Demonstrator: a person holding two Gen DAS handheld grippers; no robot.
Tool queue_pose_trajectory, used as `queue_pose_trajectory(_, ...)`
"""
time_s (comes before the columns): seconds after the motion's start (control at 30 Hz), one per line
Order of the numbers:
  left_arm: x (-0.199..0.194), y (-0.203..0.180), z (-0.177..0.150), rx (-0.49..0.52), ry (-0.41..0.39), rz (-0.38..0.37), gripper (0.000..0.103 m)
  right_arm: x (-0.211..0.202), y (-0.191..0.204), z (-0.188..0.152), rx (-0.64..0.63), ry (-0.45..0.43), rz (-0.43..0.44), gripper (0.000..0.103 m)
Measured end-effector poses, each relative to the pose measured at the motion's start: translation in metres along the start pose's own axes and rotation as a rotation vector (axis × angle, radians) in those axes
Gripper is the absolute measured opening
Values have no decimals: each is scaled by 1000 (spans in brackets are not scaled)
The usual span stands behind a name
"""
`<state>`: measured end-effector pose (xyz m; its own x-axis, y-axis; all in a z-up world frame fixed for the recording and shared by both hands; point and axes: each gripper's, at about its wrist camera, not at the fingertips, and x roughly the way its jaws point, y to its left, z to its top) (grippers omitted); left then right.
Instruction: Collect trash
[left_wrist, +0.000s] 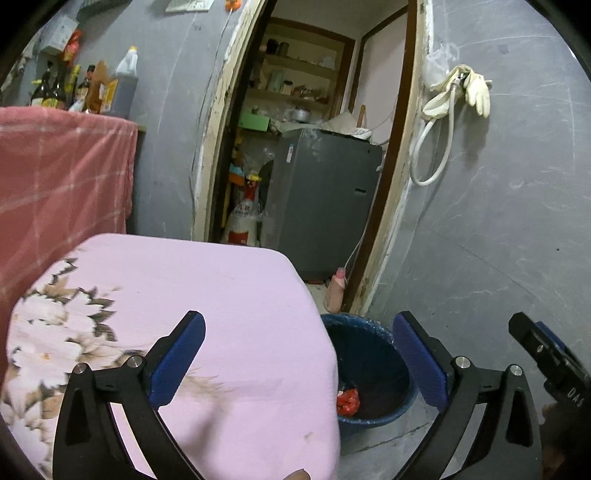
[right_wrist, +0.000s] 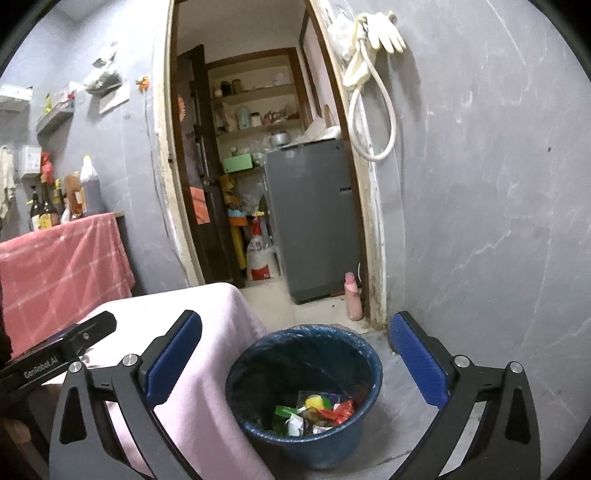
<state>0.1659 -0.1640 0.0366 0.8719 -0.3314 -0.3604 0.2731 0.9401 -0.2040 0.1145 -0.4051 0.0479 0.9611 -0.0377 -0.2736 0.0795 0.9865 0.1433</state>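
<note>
A blue bin lined with a clear bag stands on the floor beside the table; several colourful wrappers lie at its bottom. My right gripper hangs above the bin, jaws wide open, nothing between them. In the left wrist view the same bin shows partly behind the table edge, with a red wrapper inside. My left gripper is open and empty over the pink tablecloth's right edge. The right gripper's finger shows at far right there.
The floral pink cloth covers the table at left. A pink checked cloth covers a counter with bottles. Behind the bin, a doorway opens onto a grey fridge. A pink bottle stands at the doorframe; gloves and hose hang on the wall.
</note>
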Motion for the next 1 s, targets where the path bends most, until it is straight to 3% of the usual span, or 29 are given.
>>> queue_pose_trajectory(0.6,-108,24,-39,64,-43,11,100,-100,53,-29,-27,-43,-8,103)
queue_pose_trajectory(1.0,-143,30,-65,84,-78,48,100,-136,77,-60,-81,-54,-16,103)
